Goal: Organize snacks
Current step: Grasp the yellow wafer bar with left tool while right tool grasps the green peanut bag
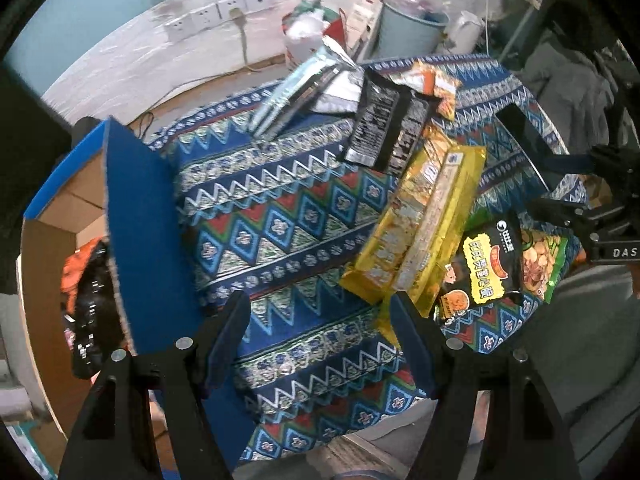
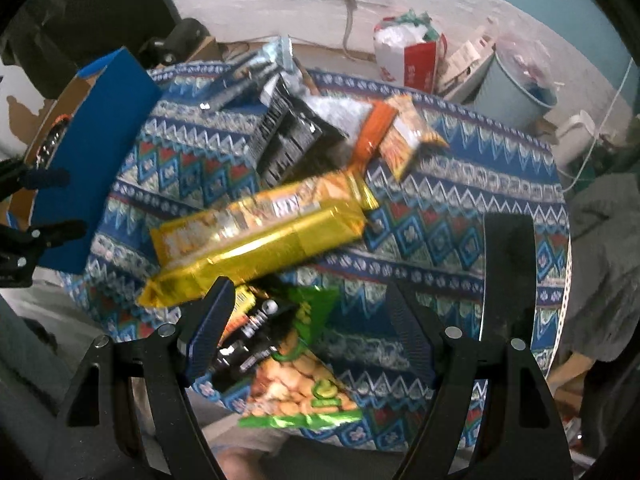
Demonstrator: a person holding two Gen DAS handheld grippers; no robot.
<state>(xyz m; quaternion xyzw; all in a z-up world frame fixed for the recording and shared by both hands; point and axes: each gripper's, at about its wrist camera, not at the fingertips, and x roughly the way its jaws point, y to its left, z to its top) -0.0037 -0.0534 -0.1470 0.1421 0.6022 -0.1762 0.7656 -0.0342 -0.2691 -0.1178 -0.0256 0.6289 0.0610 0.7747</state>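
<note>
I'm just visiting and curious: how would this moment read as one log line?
left fingers: open, empty | right fingers: open over green crinkly snack bag | long gold foil packet: on patterned tablecloth

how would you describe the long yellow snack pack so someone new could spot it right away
Start at the round table with the blue patterned cloth. In the heap of snacks near its middle, the long yellow snack pack lies on top, below the black packets and partly over a green bag of crackers. It is the longest pack there, in shiny gold foil.
</note>
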